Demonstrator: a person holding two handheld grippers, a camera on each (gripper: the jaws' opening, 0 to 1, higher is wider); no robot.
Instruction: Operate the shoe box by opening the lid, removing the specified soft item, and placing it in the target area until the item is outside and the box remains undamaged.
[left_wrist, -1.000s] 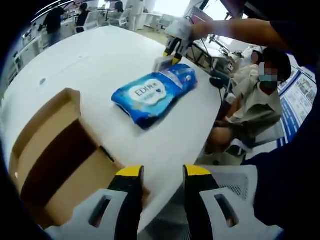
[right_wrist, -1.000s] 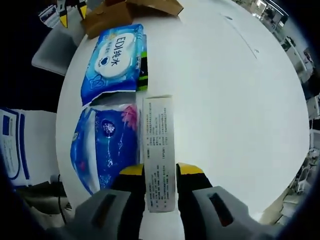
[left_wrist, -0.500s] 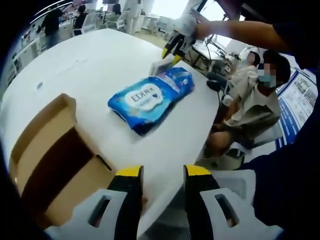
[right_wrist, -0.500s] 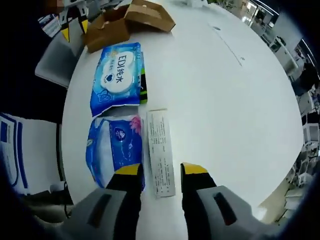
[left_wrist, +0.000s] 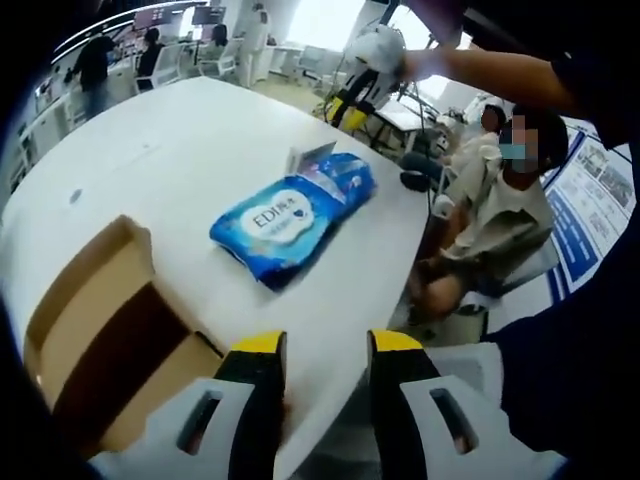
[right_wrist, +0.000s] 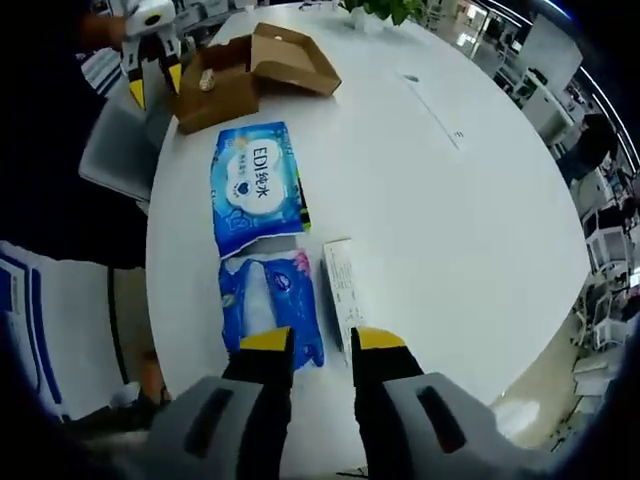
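Over the last second the right hand-held gripper (right_wrist: 321, 340) has let go of the white slip (right_wrist: 344, 295) it was pinching and risen away, so the slip now lies free on the white surface (right_wrist: 450, 200), just beside the lower blue pack (right_wrist: 268, 305); its jaws stand apart with nothing between them. The left hand-held gripper (left_wrist: 322, 345) hangs at the surface's edge by the box (left_wrist: 95, 330), jaws also apart and empty. The box sits with its lid folded back, and the wipes pack (left_wrist: 283, 218) lies outside it, well apart from it. By my reading the soft item is already out and placed, the box looks unharmed, and the task is essentially finished.
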